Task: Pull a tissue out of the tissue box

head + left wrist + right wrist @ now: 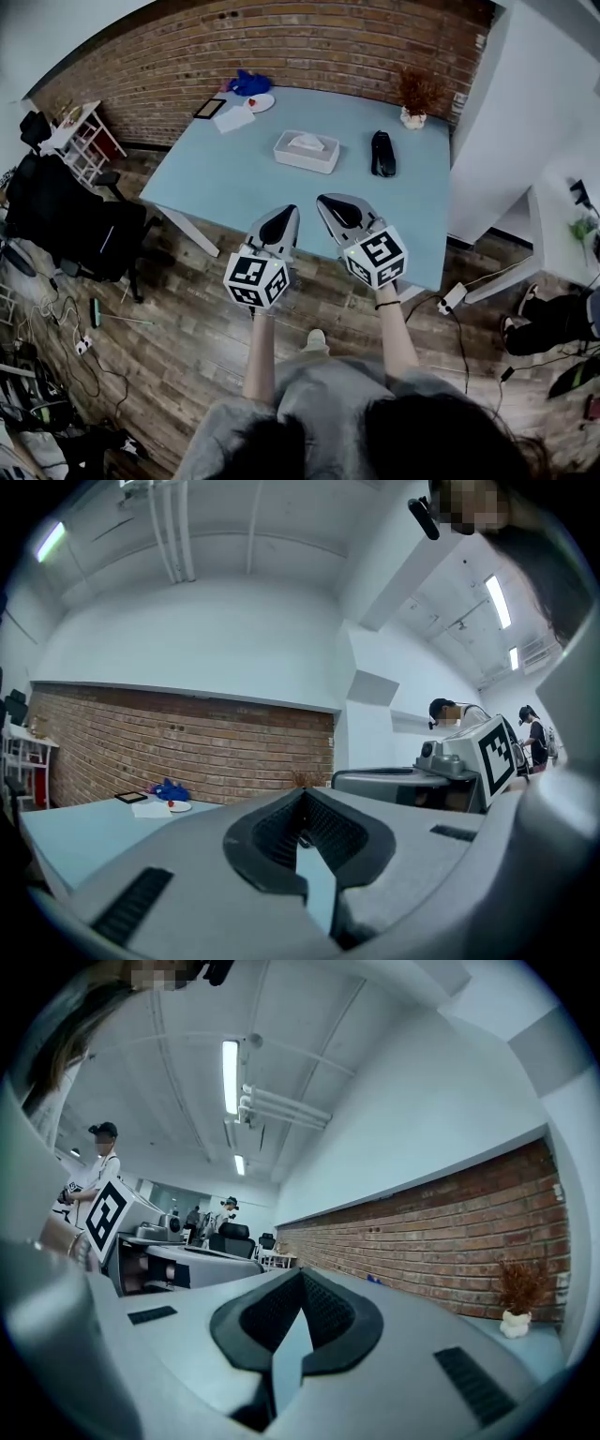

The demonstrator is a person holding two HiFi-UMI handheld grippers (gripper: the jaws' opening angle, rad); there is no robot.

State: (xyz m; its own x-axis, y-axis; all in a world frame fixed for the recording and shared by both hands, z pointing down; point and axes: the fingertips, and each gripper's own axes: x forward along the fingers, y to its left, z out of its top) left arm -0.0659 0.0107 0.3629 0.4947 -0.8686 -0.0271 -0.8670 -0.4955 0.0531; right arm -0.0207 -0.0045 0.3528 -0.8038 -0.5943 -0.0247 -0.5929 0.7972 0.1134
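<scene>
One white tissue box (307,152) stands near the middle of the single light-blue table (211,183), and one tissue (307,141) stands up from its top slot. Two grippers are held side by side on the near side of the box, well apart from it, over the table's near edge. Both the left gripper (288,215) and the right gripper (328,202) point toward the box on outstretched forearms, and each has its jaws closed together on nothing. Just right of the box lies one black object (382,153). Behind that stands one potted plant (413,101), and far behind-left of the box lies one sheet of paper (232,119).
</scene>
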